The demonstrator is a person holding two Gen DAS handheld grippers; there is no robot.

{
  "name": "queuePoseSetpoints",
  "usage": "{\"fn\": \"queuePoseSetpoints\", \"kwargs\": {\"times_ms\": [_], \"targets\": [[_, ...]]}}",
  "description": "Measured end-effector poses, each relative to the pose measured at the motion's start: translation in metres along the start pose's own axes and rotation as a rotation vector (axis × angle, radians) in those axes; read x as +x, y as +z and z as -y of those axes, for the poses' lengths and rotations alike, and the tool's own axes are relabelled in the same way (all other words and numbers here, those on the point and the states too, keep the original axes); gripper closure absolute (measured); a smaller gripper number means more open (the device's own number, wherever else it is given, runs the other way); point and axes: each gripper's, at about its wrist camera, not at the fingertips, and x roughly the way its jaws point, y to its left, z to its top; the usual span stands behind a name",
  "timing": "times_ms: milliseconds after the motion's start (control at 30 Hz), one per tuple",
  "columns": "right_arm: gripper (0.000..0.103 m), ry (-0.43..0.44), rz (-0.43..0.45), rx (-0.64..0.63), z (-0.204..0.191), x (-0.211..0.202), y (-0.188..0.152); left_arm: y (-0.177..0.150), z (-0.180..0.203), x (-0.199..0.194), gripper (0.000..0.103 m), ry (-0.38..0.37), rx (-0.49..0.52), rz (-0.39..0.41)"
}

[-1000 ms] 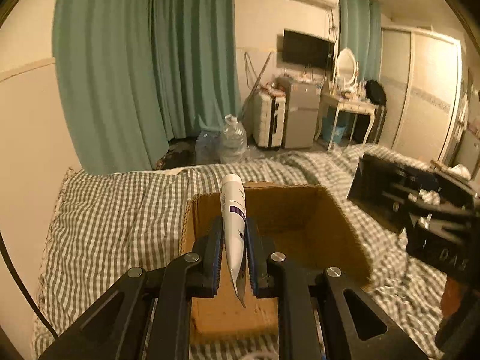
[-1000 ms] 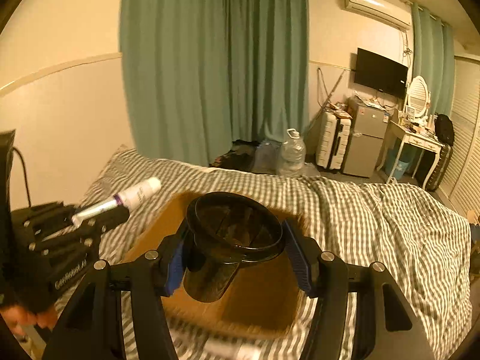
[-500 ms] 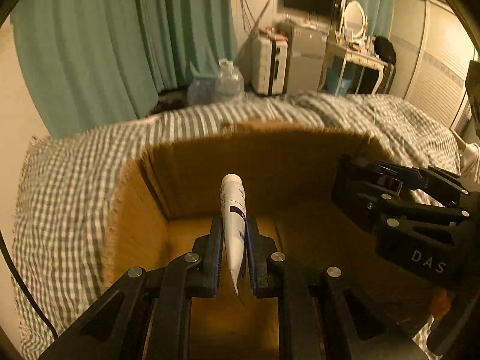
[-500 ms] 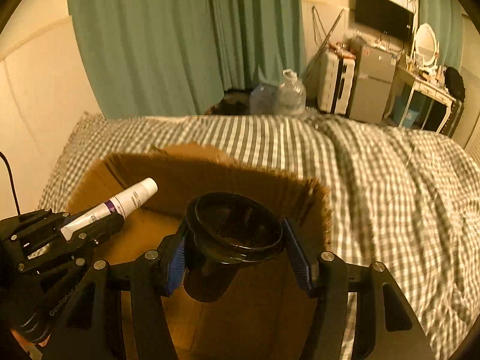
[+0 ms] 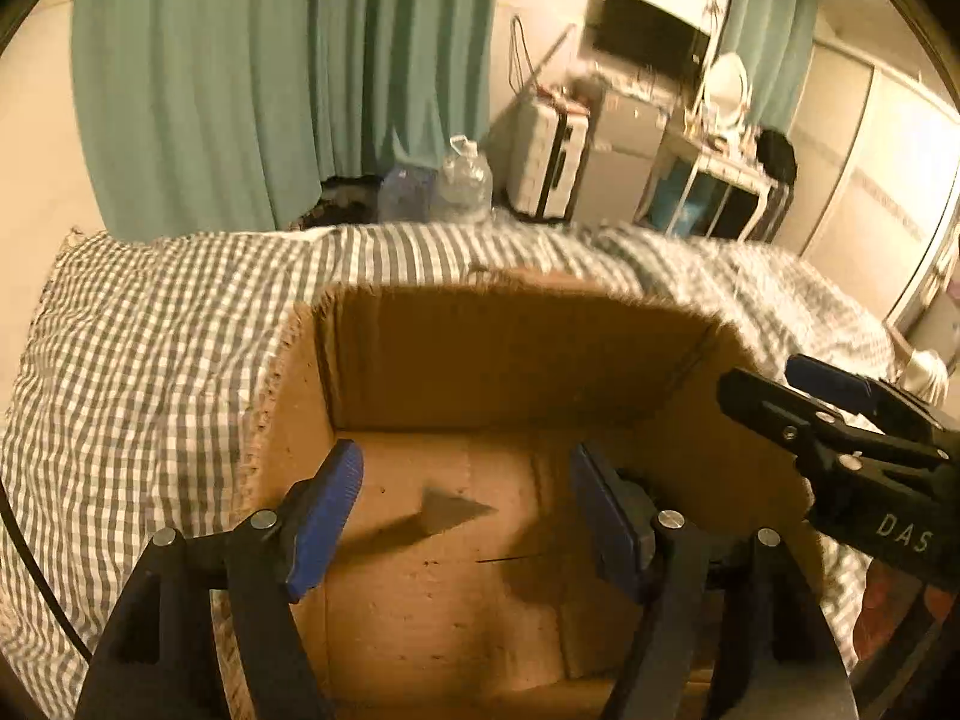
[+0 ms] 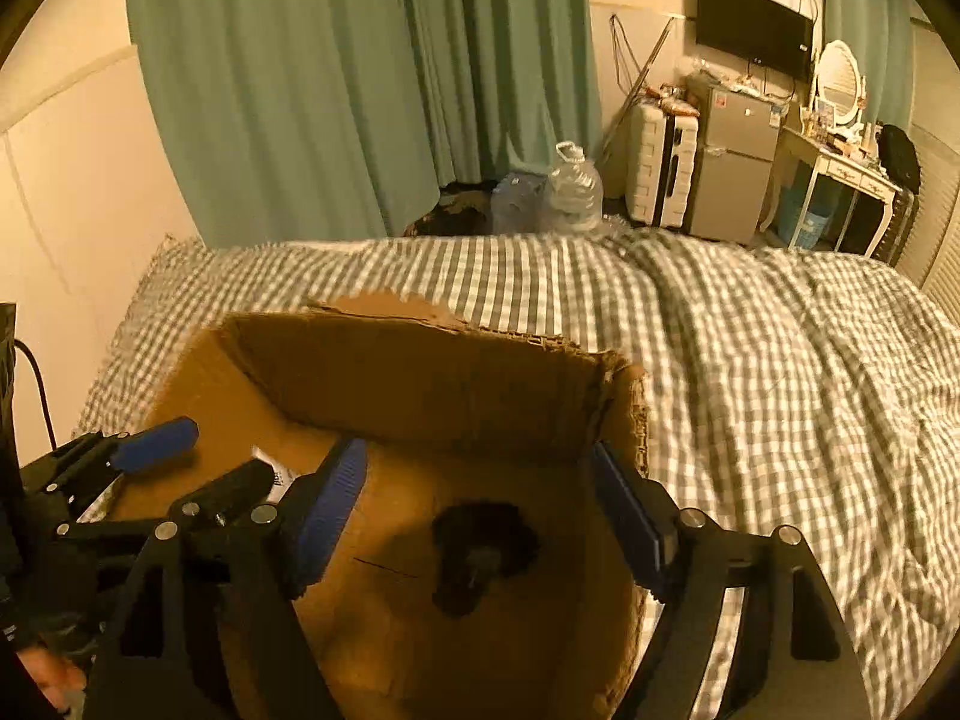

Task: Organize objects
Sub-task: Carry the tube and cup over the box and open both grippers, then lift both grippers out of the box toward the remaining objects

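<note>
An open cardboard box (image 5: 510,354) (image 6: 420,372) sits on the checked bed. My left gripper (image 5: 465,507) is open and empty over the box's left part; it also shows in the right wrist view (image 6: 198,456). My right gripper (image 6: 480,507) is open and empty over the box's right part; it also shows in the left wrist view (image 5: 804,396). A blurred black cup (image 6: 480,552) is inside the box below the right gripper. A bit of the white tube (image 6: 276,474) shows on the box floor behind the left gripper's finger.
The grey-and-white checked bedding (image 6: 750,360) surrounds the box. Beyond the bed are green curtains (image 6: 360,78), water jugs (image 6: 570,189), a white suitcase (image 6: 660,162), a small fridge (image 6: 732,168) and a dressing table (image 6: 840,162). A wall runs along the left.
Both grippers opened over the box. The white tube left my left gripper and the black cup left my right gripper; both are now inside the box.
</note>
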Motion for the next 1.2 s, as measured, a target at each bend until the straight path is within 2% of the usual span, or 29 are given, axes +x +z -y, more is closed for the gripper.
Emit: {"fn": "queuePoseSetpoints", "kwargs": {"times_ms": [133, 200, 333, 433, 533, 633, 700, 833, 933, 1100, 1200], "targets": [[0.022, -0.021, 0.046, 0.015, 0.002, -0.05, 0.009, 0.005, 0.003, -0.047, 0.021, -0.016, -0.043, 0.027], [0.018, -0.027, 0.079, 0.019, -0.001, -0.081, 0.013, 0.008, 0.005, -0.08, 0.018, -0.012, -0.044, 0.067], [0.016, -0.058, 0.158, -0.001, -0.015, -0.151, 0.016, 0.012, 0.019, -0.143, 0.007, 0.007, -0.006, 0.162], [0.012, -0.06, 0.201, -0.003, -0.025, -0.195, 0.017, 0.009, 0.028, -0.189, 0.002, 0.05, 0.037, 0.237], [0.012, -0.074, 0.227, -0.013, -0.036, -0.231, 0.012, 0.001, 0.031, -0.228, 0.0, 0.061, 0.067, 0.286], [0.008, -0.087, 0.246, -0.025, -0.046, -0.26, 0.002, -0.01, 0.028, -0.251, 0.0, 0.065, 0.06, 0.306], [0.001, -0.09, 0.262, -0.015, -0.051, -0.275, -0.008, -0.019, 0.024, -0.255, 0.0, 0.067, 0.052, 0.301], [0.001, -0.116, 0.27, -0.027, -0.064, -0.29, -0.033, -0.049, 0.01, -0.252, 0.0, 0.06, 0.042, 0.273], [0.001, -0.116, 0.268, -0.035, -0.07, -0.285, -0.06, -0.078, -0.002, -0.239, 0.0, 0.065, 0.035, 0.247], [0.001, -0.051, 0.197, 0.002, -0.075, -0.245, -0.12, -0.13, -0.025, -0.199, 0.0, 0.103, -0.015, 0.195], [0.001, -0.049, 0.145, 0.048, -0.076, -0.206, -0.153, -0.158, -0.033, -0.172, 0.0, 0.144, -0.057, 0.162]]}}
